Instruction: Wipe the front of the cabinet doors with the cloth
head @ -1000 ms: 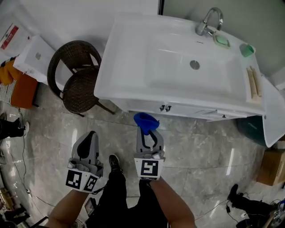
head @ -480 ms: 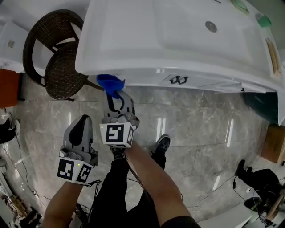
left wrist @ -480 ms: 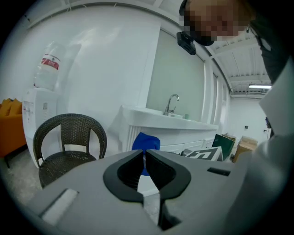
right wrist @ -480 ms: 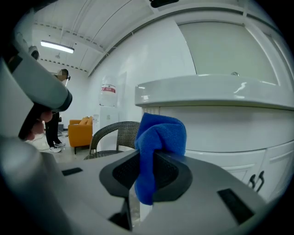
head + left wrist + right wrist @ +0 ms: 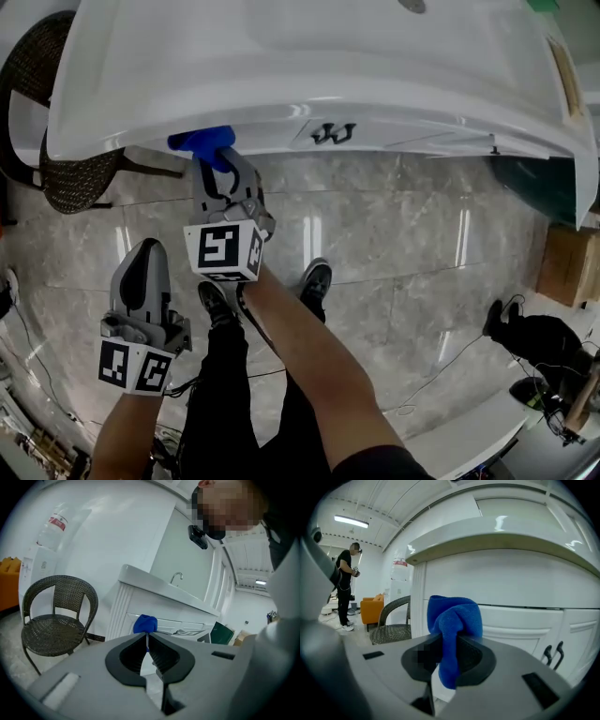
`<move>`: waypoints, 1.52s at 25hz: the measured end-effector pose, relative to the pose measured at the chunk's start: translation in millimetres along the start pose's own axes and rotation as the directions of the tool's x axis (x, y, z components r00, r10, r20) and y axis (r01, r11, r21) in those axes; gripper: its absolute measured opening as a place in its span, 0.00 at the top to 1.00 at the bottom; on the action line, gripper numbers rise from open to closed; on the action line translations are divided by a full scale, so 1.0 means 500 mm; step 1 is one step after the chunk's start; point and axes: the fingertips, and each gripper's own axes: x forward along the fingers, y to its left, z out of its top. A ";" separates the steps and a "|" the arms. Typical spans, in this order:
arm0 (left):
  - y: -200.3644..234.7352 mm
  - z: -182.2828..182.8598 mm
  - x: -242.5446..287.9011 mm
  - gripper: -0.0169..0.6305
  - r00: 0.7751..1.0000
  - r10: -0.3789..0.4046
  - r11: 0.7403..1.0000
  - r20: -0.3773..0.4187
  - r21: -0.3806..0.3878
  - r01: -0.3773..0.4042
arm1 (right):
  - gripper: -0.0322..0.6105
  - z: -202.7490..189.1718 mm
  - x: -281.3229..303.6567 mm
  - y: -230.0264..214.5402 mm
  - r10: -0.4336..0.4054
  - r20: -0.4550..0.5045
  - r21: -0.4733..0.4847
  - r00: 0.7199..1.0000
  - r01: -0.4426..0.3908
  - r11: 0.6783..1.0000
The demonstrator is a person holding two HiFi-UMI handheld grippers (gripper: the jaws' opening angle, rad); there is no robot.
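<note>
- Cloth (image 5: 454,620): blue, bunched, clamped between the right gripper's (image 5: 447,656) 2 jaws; a fold bulges above the jaw tips and 1 end hangs down between them.
- In the head view the cloth (image 5: 202,142) sits just under the basin's (image 5: 281,75) front rim, at the left end of the cabinet front; whether it touches the cabinet cannot be told.
- Right gripper (image 5: 217,164): raised and pointed at the cabinet, with its marker cube toward the person.
- Cabinet doors (image 5: 511,625): white and panelled, directly behind the cloth in the right gripper view; 2 dark handles (image 5: 553,653) lie to the right of the cloth, and show in the head view (image 5: 328,134) below the rim.
- Left gripper (image 5: 145,272): held lower and further left, well apart from the cabinet; its jaws are together with nothing between them (image 5: 147,641).
- In the left gripper view the cloth (image 5: 145,624) appears beyond the jaw tips, against the cabinet front.
- Chair (image 5: 56,178): dark wicker, left of the cabinet on the floor (image 5: 394,234), which is glossy marble.
- Background of the right gripper view: a person (image 5: 347,588) standing at far left, near an orange seat (image 5: 370,609).
</note>
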 end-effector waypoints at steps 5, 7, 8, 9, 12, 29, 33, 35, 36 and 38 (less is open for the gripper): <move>-0.089 -0.016 0.054 0.97 0.998 -0.055 0.998 0.000 -0.010 0.055 | 0.85 -0.016 -0.045 -0.146 -0.104 0.000 0.044 0.995 0.104 0.994; -0.124 -0.023 0.072 0.97 0.997 -0.074 0.997 -0.001 -0.029 0.074 | 0.85 -0.022 -0.068 -0.196 -0.142 -0.004 0.054 0.990 0.142 0.988; -0.139 -0.025 0.080 0.97 0.997 -0.082 0.996 -0.001 -0.039 0.082 | 0.85 -0.025 -0.079 -0.221 -0.161 -0.007 0.058 0.987 0.161 0.985; -0.154 -0.026 0.088 0.97 0.996 -0.090 0.995 0.000 -0.045 0.090 | 0.85 -0.027 -0.089 -0.245 -0.179 -0.009 0.063 0.984 0.179 0.982; -0.190 -0.030 0.105 0.97 0.994 -0.106 0.993 0.000 -0.047 0.105 | 0.85 -0.032 -0.114 -0.305 -0.218 -0.014 0.076 0.976 0.218 0.973; -0.066 -0.089 -0.001 0.97 0.999 -0.032 0.990 0.008 -0.140 0.033 | 0.86 -0.014 -0.169 -0.199 -0.240 0.020 0.017 0.971 0.239 0.971; 0.029 -0.094 -0.066 0.97 1.000 0.017 0.989 0.005 -0.145 -0.016 | 0.86 -0.054 -0.073 0.004 -0.052 -0.060 0.022 0.997 0.054 0.998; 0.071 -0.095 -0.089 0.97 0.999 0.035 0.989 0.005 -0.144 -0.034 | 0.86 -0.064 -0.024 0.077 -0.002 -0.042 0.032 0.999 0.003 0.999; 0.091 -0.098 -0.097 0.97 0.999 0.044 0.988 0.004 -0.145 -0.043 | 0.86 -0.068 0.000 0.105 0.012 -0.018 0.031 1.000 -0.012 0.999; 0.127 -0.104 -0.108 0.97 0.998 0.065 0.986 0.002 -0.152 -0.064 | 0.86 -0.080 0.045 0.147 0.038 0.006 0.030 0.999 -0.038 0.999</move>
